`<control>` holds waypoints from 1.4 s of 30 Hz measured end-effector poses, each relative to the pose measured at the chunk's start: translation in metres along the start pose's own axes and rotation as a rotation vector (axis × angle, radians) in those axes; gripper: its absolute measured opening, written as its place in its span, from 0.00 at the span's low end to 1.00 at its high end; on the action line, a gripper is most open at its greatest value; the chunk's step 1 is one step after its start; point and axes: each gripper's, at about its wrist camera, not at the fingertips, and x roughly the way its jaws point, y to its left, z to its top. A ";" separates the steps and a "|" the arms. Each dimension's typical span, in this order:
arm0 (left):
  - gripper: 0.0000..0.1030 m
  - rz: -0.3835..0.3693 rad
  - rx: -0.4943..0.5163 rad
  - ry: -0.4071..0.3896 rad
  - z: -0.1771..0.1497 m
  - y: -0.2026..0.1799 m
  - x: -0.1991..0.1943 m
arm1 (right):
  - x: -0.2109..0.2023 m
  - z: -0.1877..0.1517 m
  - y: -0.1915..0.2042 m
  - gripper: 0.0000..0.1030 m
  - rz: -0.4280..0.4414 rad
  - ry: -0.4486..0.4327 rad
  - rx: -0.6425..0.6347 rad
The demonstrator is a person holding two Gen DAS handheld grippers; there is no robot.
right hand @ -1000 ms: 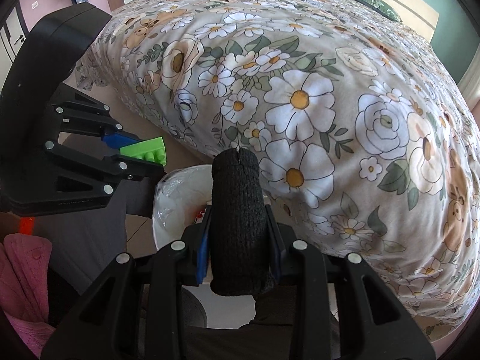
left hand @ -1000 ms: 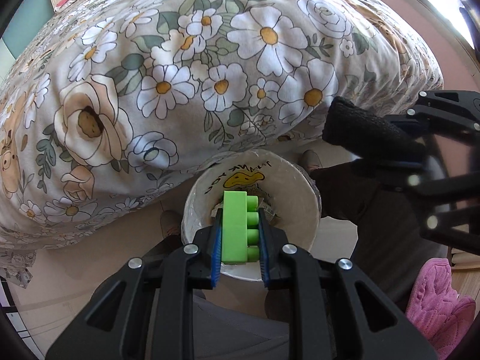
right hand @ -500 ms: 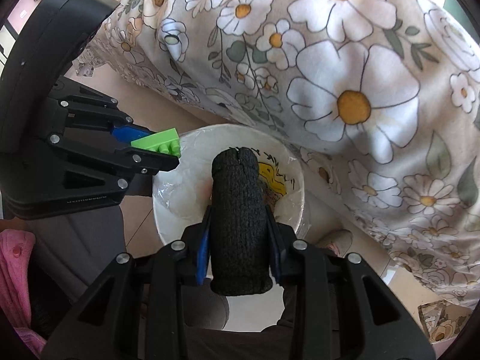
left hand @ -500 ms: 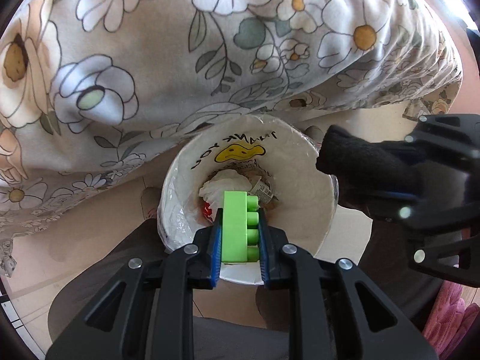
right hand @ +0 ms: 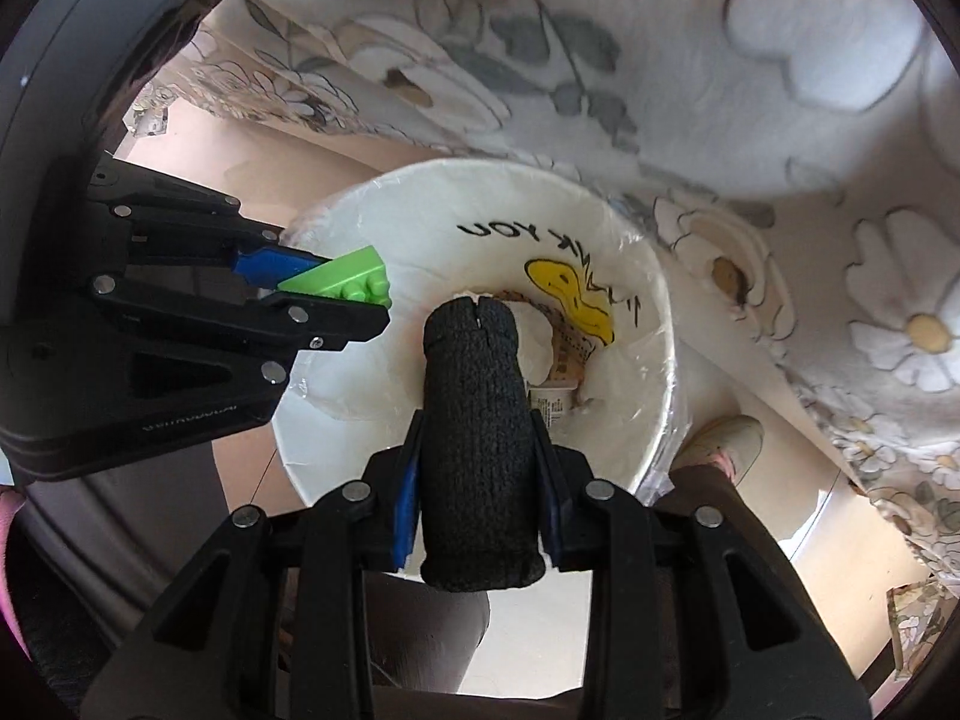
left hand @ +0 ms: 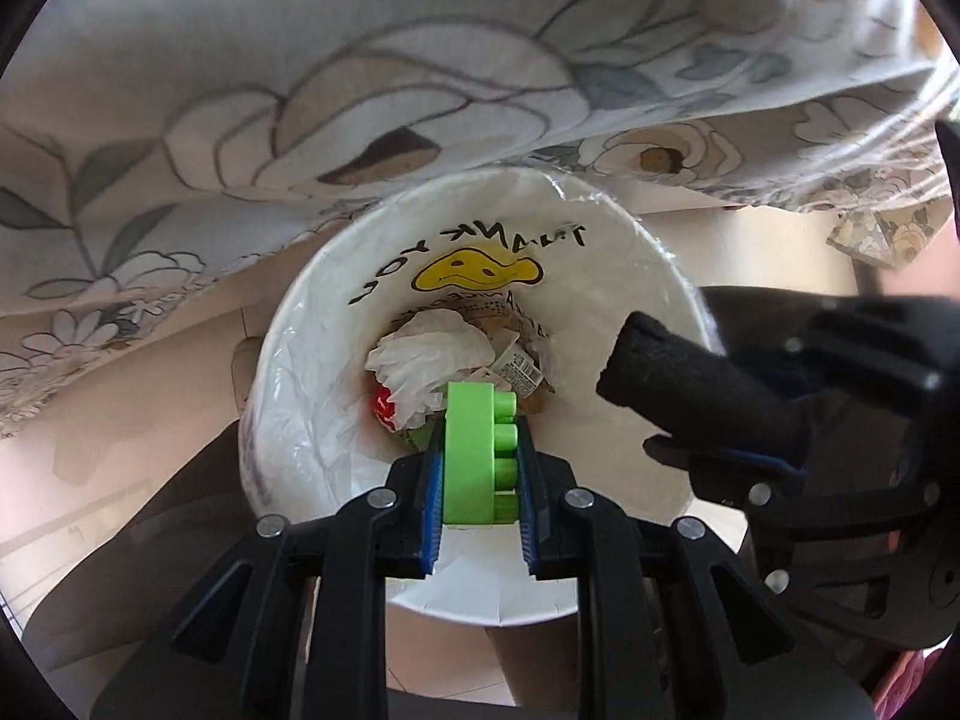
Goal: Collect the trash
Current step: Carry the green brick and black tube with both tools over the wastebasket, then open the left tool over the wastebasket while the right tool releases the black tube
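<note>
A white trash bin [left hand: 654, 276] lined with a plastic bag, printed with a yellow duck, stands on the floor beside the bed. Crumpled paper and wrappers [left hand: 426, 354] lie at its bottom. My left gripper [left hand: 480, 462] is shut on a green toy brick [left hand: 474, 456] and hangs just over the bin's mouth. My right gripper [right hand: 477, 468] is shut on a rolled black sock [right hand: 474, 438], also over the bin [right hand: 654, 324]. In the right wrist view the left gripper [right hand: 336, 294] with the brick [right hand: 342, 282] reaches in from the left rim.
A floral bedspread [left hand: 420, 60] hangs down just behind the bin and over its far rim. A person's shoe [right hand: 726, 444] and dark trouser legs [right hand: 420, 630] stand close to the bin. Beige floor [left hand: 90, 408] lies around it.
Both grippers have sunk toward the bin, which now fills both views. The bed has slid up out of frame. The brick and the sock stay gripped.
</note>
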 end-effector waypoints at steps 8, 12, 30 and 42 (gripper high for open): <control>0.22 -0.004 -0.017 0.067 0.006 0.002 0.038 | 0.044 0.005 -0.006 0.32 0.009 0.082 0.034; 0.22 0.014 -0.022 0.091 0.009 0.005 0.052 | 0.064 0.009 -0.008 0.32 -0.004 0.123 0.038; 0.22 -0.015 -0.115 0.169 0.019 0.021 0.107 | 0.115 0.014 -0.024 0.33 0.007 0.182 0.144; 0.75 -0.010 -0.171 0.156 0.019 0.030 0.103 | 0.127 0.016 -0.017 0.53 -0.013 0.194 0.108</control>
